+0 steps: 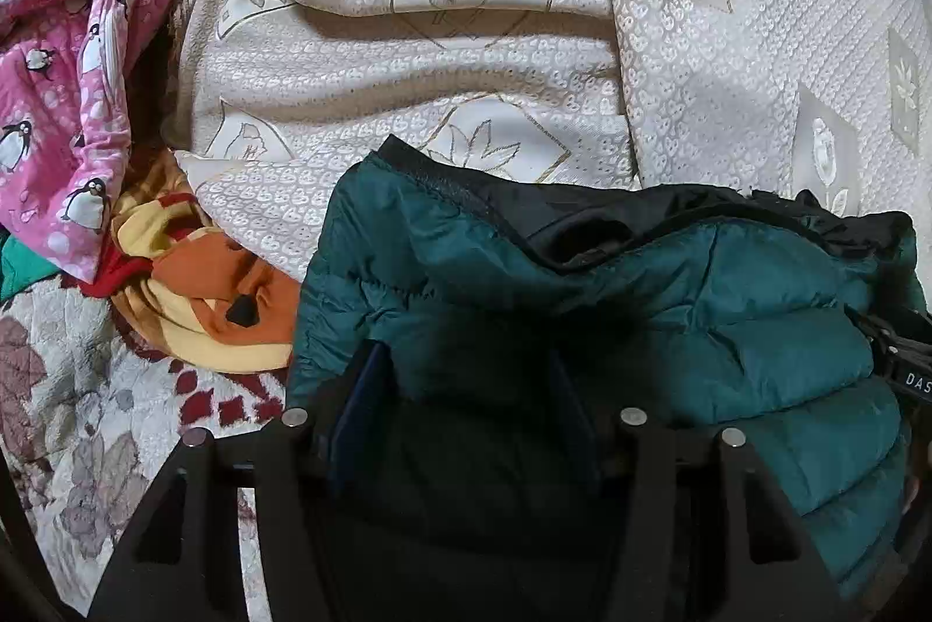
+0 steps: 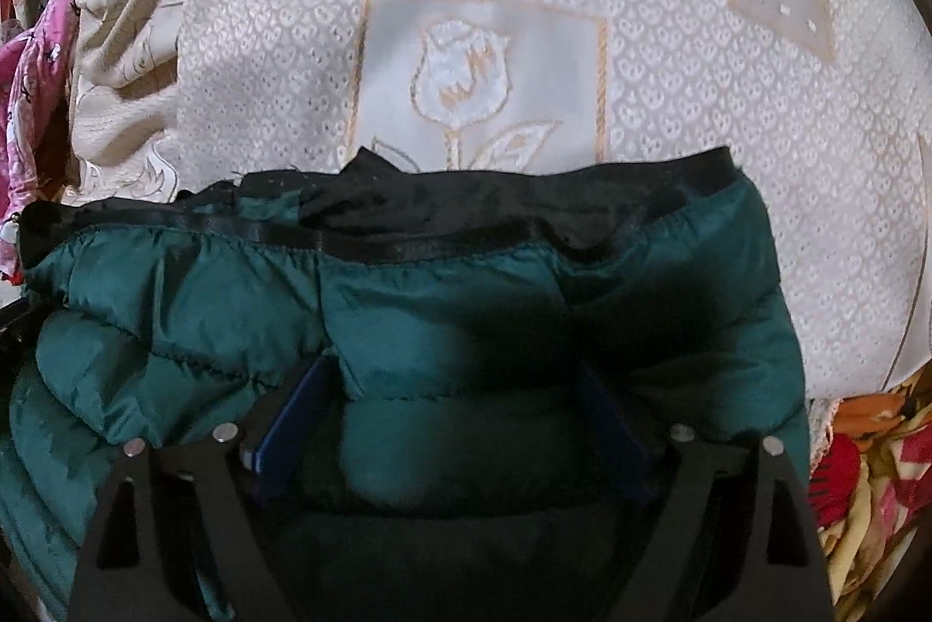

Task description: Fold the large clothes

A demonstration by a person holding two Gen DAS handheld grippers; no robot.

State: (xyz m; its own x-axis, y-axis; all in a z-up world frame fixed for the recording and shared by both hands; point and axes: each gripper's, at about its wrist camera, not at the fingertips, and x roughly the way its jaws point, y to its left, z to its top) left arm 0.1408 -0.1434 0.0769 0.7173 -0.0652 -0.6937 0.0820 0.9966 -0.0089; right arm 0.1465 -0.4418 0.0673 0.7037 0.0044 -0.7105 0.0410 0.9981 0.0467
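A dark green puffer jacket (image 1: 670,307) with a black lining lies bunched on a cream patterned bedspread (image 1: 466,57). My left gripper (image 1: 469,360) has its blue fingers (image 1: 361,400) either side of a thick fold of the jacket near its left end. In the right wrist view the jacket (image 2: 408,307) fills the lower half, its black lining edge (image 2: 466,208) along the top. My right gripper (image 2: 460,377) also has its blue fingers (image 2: 291,418) around a thick fold of jacket. The fingertips are buried in fabric in both views.
A pink penguin-print cloth (image 1: 76,86) and an orange and yellow garment (image 1: 198,284) lie at the left, on a floral quilt (image 1: 76,389). A red and yellow floral cloth (image 2: 862,470) lies at the right. The bedspread (image 2: 757,156) stretches beyond the jacket.
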